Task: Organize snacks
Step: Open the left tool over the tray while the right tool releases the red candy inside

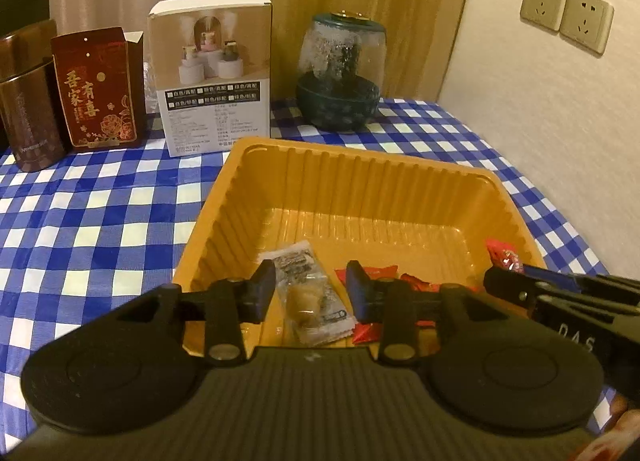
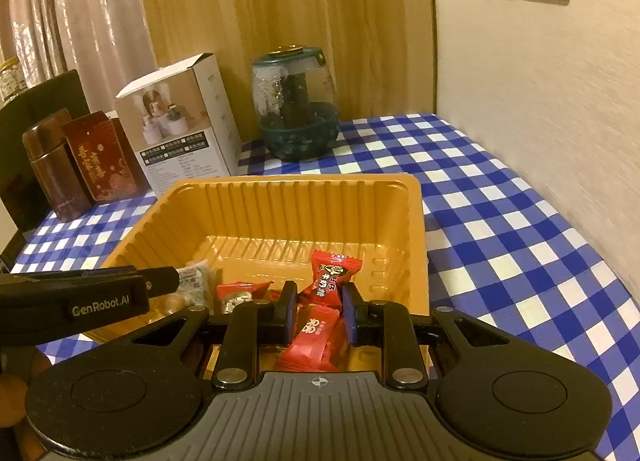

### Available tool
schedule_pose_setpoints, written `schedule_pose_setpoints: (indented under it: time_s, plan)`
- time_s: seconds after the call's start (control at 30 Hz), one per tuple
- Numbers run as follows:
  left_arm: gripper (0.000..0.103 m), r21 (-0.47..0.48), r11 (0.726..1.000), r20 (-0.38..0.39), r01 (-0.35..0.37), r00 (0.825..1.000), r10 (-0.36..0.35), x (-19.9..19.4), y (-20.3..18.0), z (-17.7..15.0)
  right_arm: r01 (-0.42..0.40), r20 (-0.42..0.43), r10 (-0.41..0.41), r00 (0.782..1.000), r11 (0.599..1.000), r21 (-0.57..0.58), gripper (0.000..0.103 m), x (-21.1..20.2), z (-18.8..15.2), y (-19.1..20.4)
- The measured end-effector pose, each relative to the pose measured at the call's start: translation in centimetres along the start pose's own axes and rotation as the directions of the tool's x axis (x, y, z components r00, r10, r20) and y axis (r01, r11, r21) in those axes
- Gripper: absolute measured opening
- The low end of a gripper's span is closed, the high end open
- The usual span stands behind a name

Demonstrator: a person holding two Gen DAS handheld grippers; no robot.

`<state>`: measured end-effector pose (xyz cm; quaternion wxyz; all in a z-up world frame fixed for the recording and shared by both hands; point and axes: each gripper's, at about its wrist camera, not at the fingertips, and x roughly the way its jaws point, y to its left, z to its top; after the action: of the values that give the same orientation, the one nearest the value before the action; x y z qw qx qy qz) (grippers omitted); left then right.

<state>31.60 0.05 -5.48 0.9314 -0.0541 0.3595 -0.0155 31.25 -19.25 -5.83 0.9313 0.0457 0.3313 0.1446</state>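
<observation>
A yellow plastic tray [image 1: 360, 165] [image 2: 280, 189] sits on the blue checked tablecloth. In it lie a clear-wrapped snack [image 1: 308, 297] [image 2: 192, 281] and several red-wrapped candies [image 1: 370, 331] [image 2: 334, 273]. My left gripper [image 1: 312, 293] is open over the tray's near edge, its fingers either side of the clear-wrapped snack without gripping it. My right gripper [image 2: 318, 313] is open above the tray's near side, with a red candy [image 2: 312, 337] between and below its fingers. Each gripper shows at the edge of the other's view.
At the back stand a brown canister [image 1: 28, 117], a red box with gold characters [image 1: 98, 93], a white product box [image 1: 212, 77] and a glass jar with a dark green base [image 1: 340, 73]. A wall with sockets [image 1: 566, 13] borders the table's right side.
</observation>
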Motion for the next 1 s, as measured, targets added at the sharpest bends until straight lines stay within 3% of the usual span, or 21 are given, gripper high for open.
schedule_pose_setpoints:
  time_s: [0.83,0.9,0.93,0.97,1.0]
  plan:
    - [0.035,0.01,1.0,-0.008,-0.004,1.0,0.004,-0.63,0.09,0.13,-0.024,0.009,0.024,1.0,0.999,0.021,0.025,-0.01,0.02,0.03]
    - [0.035,0.006,1.0,-0.008,-0.005,1.0,0.005,-0.69,0.23,0.12,-0.03,0.011,0.03,1.0,0.999,0.028,0.04,0.09,0.03,-0.02]
    - [0.035,0.003,1.0,-0.008,-0.006,1.0,0.006,-0.71,0.33,0.13,-0.033,0.016,0.033,0.999,0.999,0.04,0.063,0.07,-0.02,-0.22]
    - [0.035,0.001,1.0,-0.009,-0.007,1.0,0.007,-0.74,0.42,0.12,-0.04,0.022,0.039,0.999,0.998,0.055,0.072,0.06,-0.09,-0.47]
    - [0.035,0.0,1.0,-0.009,-0.008,1.0,0.008,-0.74,0.48,0.13,-0.049,0.027,0.047,0.999,0.997,0.066,0.072,0.04,-0.11,-0.63]
